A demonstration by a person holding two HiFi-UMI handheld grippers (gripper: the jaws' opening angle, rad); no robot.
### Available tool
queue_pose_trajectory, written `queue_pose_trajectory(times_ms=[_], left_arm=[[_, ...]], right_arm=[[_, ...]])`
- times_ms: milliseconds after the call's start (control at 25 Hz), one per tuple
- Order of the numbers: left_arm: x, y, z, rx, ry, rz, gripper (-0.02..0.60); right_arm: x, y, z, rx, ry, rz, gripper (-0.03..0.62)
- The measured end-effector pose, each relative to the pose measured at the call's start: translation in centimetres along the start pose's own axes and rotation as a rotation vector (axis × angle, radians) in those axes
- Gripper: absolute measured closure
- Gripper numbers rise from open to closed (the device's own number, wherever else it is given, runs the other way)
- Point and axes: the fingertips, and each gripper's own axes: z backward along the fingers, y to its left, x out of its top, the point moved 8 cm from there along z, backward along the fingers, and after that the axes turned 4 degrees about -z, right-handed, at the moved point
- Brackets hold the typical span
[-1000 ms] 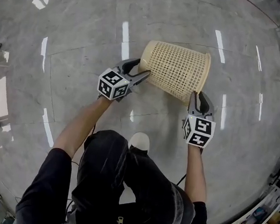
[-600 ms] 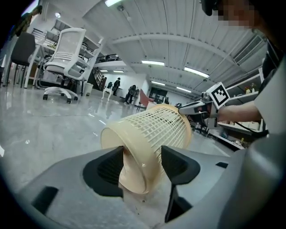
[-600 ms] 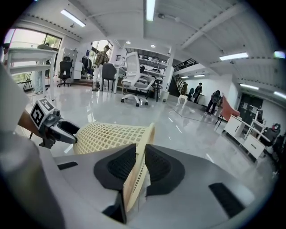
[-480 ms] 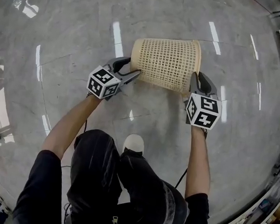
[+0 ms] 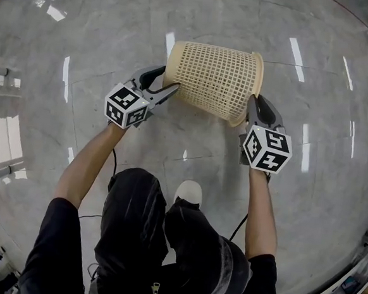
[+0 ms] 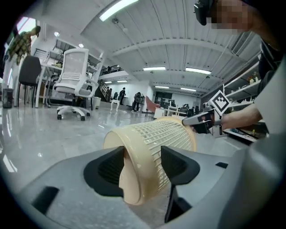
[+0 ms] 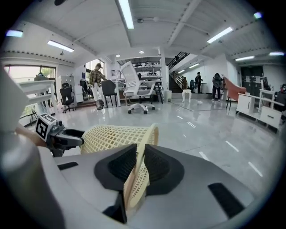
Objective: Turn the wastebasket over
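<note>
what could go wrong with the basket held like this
1. The right gripper pinches only the thin mesh rim of the basket; it may flex and slip free mid-turn.
2. The left gripper bites just the base edge, a shallow hold that could slide off.

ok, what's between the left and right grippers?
Only the wastebasket, lying sideways: left gripper clamps its base edge, right gripper its rim. Clearest in the head view.
</note>
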Motion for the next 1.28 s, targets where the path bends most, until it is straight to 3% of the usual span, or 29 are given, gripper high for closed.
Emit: queue_pose_trajectory(times_ms=[280,400,600,800,880,1040,1280], left_arm=[[6.7,3.7,7.4,0.109,-0.102,-0.066,0.344],[8.1,3.2,8.4,0.124,-0.115,-0.106,0.368],[8.9,0.0,7.2,0.072,-0.107,-0.182,0.388],[8.8,-3.2,4.5,-0.012,-0.119,-0.099,0.388],[8.9,-4.5,3.2,-0.044,-0.126,-0.094,0.388],[10.2,-6.7,0.9,-0.112,-0.168,-0.069,0.391],[11.2,-9.3,-2.3,-0.174,-0.198,-0.018,0.416]], right_arm=[[-2.1,5.9,-2.9,0.128,0.055,-0.066,0.519],[-4.4,7.0,-3.8,0.137,0.095,-0.076,0.513],[-6.7,5.4,-4.2,0.075,0.185,-0.036,0.513],[-8.5,2.9,-3.1,-0.064,0.251,0.164,0.507],[-8.9,1.8,-2.2,-0.106,0.258,0.197,0.513],[-9.8,-0.3,-1.0,-0.139,0.286,0.180,0.513],[-6.4,-1.0,1.7,-0.136,0.155,0.076,0.545]])
